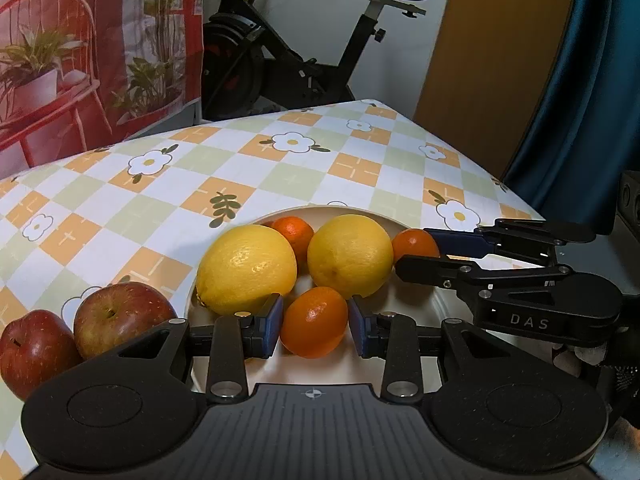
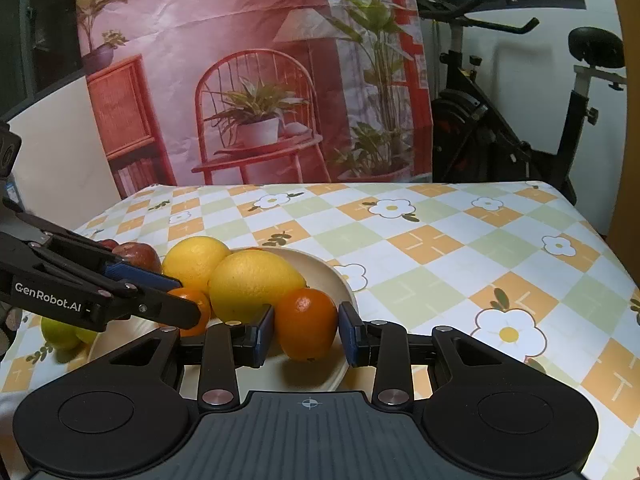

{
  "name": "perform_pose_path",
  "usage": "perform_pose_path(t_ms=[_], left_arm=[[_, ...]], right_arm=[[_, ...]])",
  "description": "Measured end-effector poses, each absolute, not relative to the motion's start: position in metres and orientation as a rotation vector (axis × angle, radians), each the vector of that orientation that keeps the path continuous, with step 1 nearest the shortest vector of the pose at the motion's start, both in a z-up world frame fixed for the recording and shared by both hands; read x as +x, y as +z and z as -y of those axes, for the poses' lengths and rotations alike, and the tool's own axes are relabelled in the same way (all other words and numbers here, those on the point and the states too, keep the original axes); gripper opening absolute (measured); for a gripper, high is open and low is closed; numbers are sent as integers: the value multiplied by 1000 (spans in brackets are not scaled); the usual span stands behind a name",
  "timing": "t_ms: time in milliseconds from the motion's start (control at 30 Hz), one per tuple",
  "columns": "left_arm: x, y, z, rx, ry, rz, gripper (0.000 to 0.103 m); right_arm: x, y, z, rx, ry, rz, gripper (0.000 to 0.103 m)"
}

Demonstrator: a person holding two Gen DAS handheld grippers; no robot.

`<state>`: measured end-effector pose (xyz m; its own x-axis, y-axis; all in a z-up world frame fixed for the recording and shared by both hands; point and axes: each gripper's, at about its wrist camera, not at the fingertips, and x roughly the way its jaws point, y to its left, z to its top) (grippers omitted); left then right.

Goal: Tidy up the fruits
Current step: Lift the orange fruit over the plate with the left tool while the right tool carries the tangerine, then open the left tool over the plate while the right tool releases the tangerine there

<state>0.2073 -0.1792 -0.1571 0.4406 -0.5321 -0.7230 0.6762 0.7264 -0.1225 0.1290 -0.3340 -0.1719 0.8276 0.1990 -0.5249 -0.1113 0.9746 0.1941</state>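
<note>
A cream plate (image 1: pixel 416 312) (image 2: pixel 332 276) holds two lemons (image 1: pixel 248 268) (image 1: pixel 350 254) and three small oranges. My left gripper (image 1: pixel 314 324) straddles the nearest orange (image 1: pixel 314 320), its blue pads just apart from the skin. My right gripper (image 2: pixel 306 328) straddles another orange (image 2: pixel 306 322) at the plate's near rim, pads close beside it with small gaps. That orange also shows in the left wrist view (image 1: pixel 414 244) between the right gripper's fingers (image 1: pixel 460 240). A third orange (image 1: pixel 294 234) lies behind the lemons. Two red apples (image 1: pixel 120 314) (image 1: pixel 34 348) lie on the cloth left of the plate.
The table wears a checked flower cloth (image 2: pixel 460 248). A green fruit (image 2: pixel 60 334) lies left of the plate. A printed backdrop (image 2: pixel 248 80) and an exercise bike (image 2: pixel 500 128) stand behind the table. The table's edge (image 1: pixel 520 196) runs close on the right.
</note>
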Motion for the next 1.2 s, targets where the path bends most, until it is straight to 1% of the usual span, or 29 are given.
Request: perform_pose_path(t_ms=[833,1000,1200], left_arm=[[199,-154,181,257,-738,-767,39],[197,-143,167,180,-714,-748,39],[190,-127,130,57,-659,-702,39]], right_arm=[[122,-175,336,182,153,-535,31],[120,-174,337,194,161,-523,33],[116,-173,340,204,168,-503,36]])
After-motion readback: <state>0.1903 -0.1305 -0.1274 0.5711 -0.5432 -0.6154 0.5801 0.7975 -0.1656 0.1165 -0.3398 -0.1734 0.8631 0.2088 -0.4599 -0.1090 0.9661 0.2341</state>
